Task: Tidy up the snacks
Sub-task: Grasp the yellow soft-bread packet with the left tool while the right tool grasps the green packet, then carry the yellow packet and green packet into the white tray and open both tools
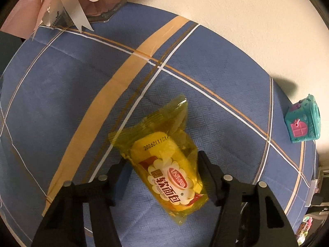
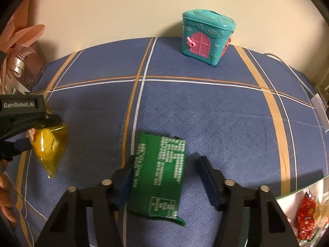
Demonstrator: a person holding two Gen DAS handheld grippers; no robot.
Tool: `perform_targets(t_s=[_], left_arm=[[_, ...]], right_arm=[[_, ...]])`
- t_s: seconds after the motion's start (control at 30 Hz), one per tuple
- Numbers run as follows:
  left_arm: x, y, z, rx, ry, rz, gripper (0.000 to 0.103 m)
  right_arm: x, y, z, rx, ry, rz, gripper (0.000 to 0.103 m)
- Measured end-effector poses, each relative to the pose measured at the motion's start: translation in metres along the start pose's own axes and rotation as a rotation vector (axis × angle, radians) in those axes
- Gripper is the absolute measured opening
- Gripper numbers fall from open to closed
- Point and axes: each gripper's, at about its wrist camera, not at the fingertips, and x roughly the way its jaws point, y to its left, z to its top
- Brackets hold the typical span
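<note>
In the left wrist view, the left claw (image 1: 162, 164) points steeply down with its two black fingers either side of a yellow bread packet (image 1: 166, 164). The fingers have narrowed onto the packet's sides, and from the right wrist view the packet hangs from that claw, its lower tip dangling clear of the cloth, so it is gripped. The packet bears a red and white label and a printed date.

In the right wrist view, the right claw (image 2: 166, 170) is partly closed around a green packet (image 2: 160, 177) with white print. The left finger (image 2: 125, 181) lies against the packet's edge; the right finger stands a little apart from the other edge, so whether the packet is truly pinched cannot be told.

Both packets are over a tabletop covered with a blue cloth (image 2: 205, 113) crossed by orange and white stripes. At the near right edge is a clear container of snacks (image 2: 306, 216) in red wrappers. Part of a person's hand (image 2: 6, 195) shows at the left edge.

Farther back, near the wall, stands a teal toy box (image 2: 206, 37) with a pink door. At the far left corner sits a pink gift with white ribbon (image 1: 67, 2).
</note>
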Motion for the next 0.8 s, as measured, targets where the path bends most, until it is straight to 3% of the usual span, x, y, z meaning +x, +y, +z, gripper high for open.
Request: perform_targets(t_s=[0.17, 0.8], left_arm=[[-0.002, -0.006, -0.01, 0.015, -0.008, 0.011, 0.054], [-0.021, -0.038, -0.064, 0.035, 0.002, 0.071, 0.047]], right_arm=[[-0.001, -0.004, -0.003, 0.004, 0.009, 0.009, 0.043], [-0.031, -0.038, 0.004, 0.074, 0.05, 0.087, 0.042]])
